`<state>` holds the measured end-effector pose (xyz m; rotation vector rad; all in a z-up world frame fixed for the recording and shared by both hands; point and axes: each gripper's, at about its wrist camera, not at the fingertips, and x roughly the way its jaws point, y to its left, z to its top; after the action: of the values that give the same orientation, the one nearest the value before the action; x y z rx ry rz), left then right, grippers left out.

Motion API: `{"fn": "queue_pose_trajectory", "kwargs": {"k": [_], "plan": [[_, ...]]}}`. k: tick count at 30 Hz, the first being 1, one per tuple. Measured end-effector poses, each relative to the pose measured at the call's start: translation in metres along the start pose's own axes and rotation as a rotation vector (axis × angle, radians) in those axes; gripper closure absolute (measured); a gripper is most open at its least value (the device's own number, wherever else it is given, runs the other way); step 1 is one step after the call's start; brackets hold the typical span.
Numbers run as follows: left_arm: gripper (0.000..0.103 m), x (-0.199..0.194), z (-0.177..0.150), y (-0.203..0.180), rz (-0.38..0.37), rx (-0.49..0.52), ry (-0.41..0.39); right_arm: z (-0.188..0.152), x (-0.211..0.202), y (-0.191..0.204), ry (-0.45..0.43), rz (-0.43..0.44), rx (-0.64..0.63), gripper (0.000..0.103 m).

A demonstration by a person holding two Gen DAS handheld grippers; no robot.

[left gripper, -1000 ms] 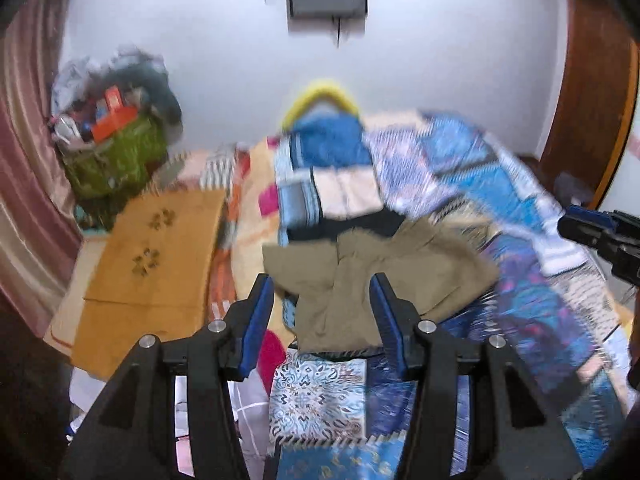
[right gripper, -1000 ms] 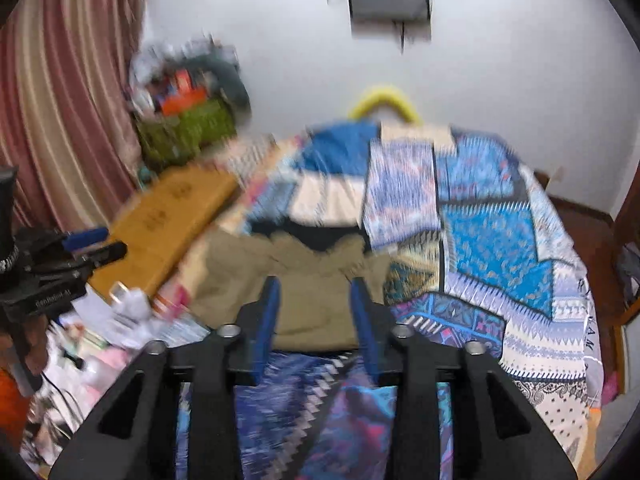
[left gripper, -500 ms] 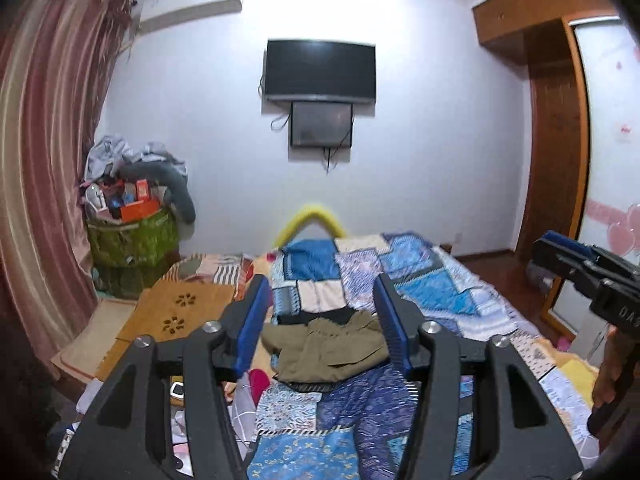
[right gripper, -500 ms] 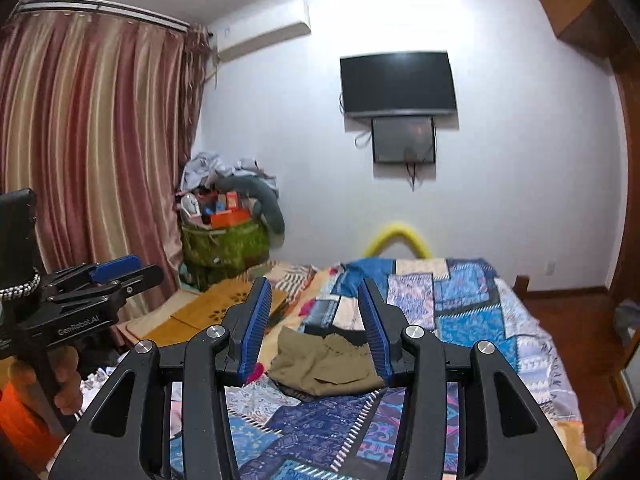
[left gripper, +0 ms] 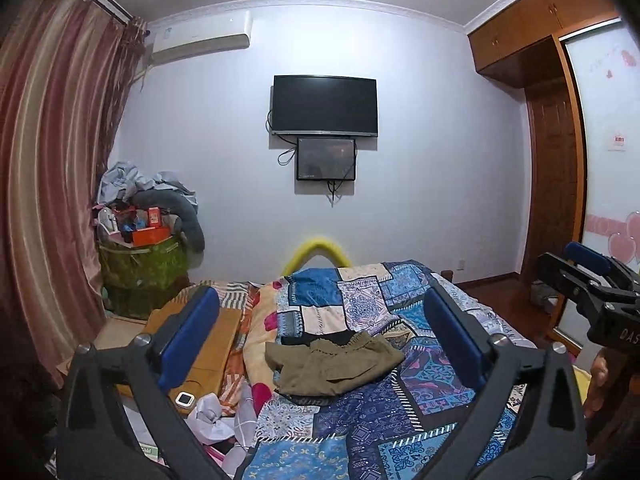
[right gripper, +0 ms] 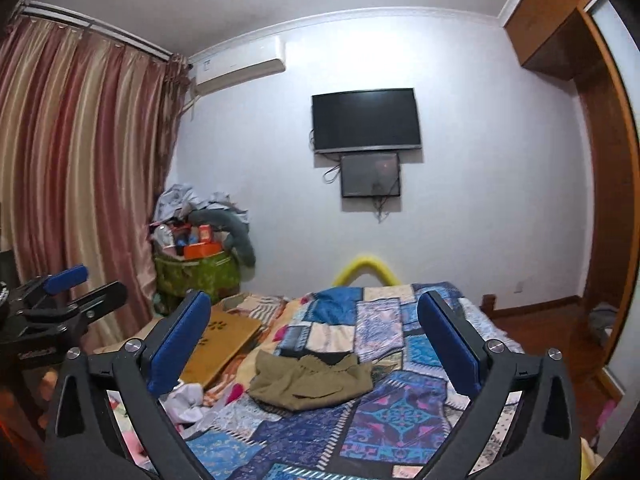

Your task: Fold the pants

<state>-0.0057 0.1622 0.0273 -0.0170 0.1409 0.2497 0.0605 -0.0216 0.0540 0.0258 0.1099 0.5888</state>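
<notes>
The olive-green pants point(left gripper: 340, 364) lie in a loose folded heap on the patchwork quilt point(left gripper: 400, 408), partly over a black garment point(left gripper: 320, 338). My left gripper point(left gripper: 321, 296) hangs well back from the pants and above them. Its jaws are opening wide, with nothing between the blue pads point(left gripper: 188, 340). In the right wrist view the pants point(right gripper: 312, 378) sit low in the middle. My right gripper point(right gripper: 313, 298) is also back from them, its jaws opening and empty. Each gripper shows in the other's view: the right gripper point(left gripper: 580, 276) at the right edge and the left gripper point(right gripper: 80, 292) at the left edge.
A wooden board point(left gripper: 208, 344) lies left of the bed, with paper and cloth clutter point(left gripper: 212, 412) on the floor below it. A stuffed green basket point(left gripper: 140, 268) stands by the curtain point(left gripper: 52, 160). A TV point(left gripper: 325, 106) hangs on the far wall. A wardrobe point(left gripper: 560, 200) stands on the right.
Both grippers pulled back and up from the pants and tipped towards level, so the room came into view. Both pairs of jaws spread much wider. The pants stayed on the quilt.
</notes>
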Motion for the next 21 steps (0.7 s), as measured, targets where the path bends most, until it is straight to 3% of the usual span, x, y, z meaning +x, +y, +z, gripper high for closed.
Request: {"fn": "queue_pose_trajectory", "kwargs": {"k": [21], "plan": [[0.0, 0.0, -0.004, -0.004, -0.002, 0.006, -0.002, -0.009, -0.01, 0.0, 0.021, 0.013, 0.006, 0.0]]}}
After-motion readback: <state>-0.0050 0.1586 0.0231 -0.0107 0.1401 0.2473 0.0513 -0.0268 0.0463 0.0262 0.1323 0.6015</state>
